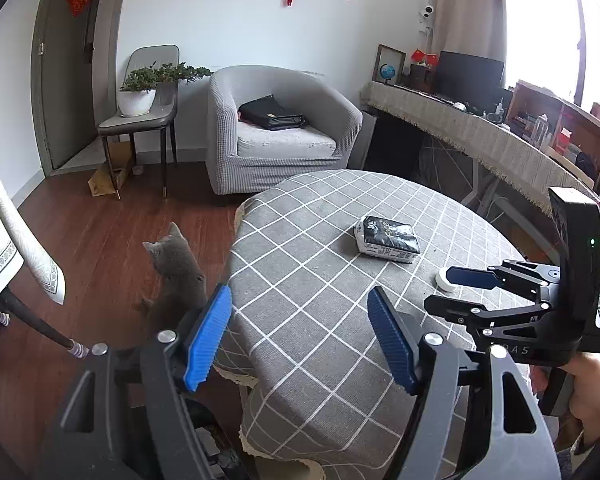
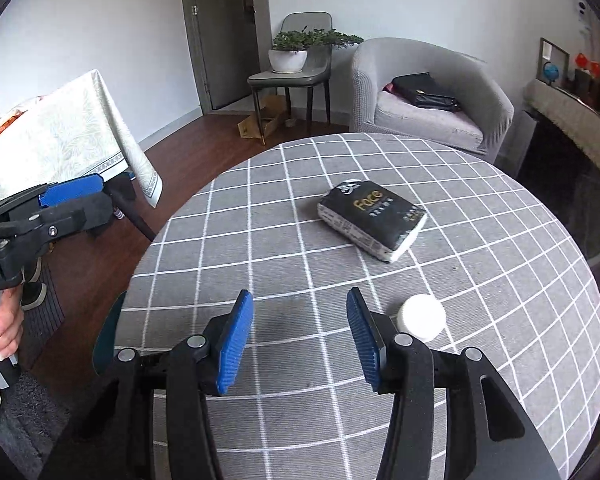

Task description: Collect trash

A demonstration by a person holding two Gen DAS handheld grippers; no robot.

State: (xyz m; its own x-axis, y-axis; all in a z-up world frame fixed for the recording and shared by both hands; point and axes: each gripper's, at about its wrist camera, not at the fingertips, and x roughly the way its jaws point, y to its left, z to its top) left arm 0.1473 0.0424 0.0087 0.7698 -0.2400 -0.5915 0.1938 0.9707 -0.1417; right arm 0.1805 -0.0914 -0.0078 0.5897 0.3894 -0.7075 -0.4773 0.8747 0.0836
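Observation:
A round table point(image 1: 300, 236) under a grey checked cloth carries a black tissue pack point(image 1: 388, 238) point(image 2: 374, 216) and a small white round lid-like object point(image 1: 443, 282) point(image 2: 422, 316). My left gripper point(image 1: 300, 300) point(image 2: 100, 202) is open and empty, hanging over the table's near left edge. My right gripper point(image 2: 300, 296) point(image 1: 444, 292) is open and empty too, low over the cloth, with the white object just right of its right finger. The tissue pack lies farther ahead of both grippers. A hand point(image 1: 588, 392) holds the right gripper's handle.
A grey cat point(image 1: 180, 272) stands on the wood floor beside the table's left edge. Beyond are a grey armchair point(image 1: 276, 132) with a black bag, a chair point(image 1: 140, 120) bearing a potted plant, a cloth-covered table point(image 2: 68, 140) at left and a long desk point(image 1: 480, 136) at right.

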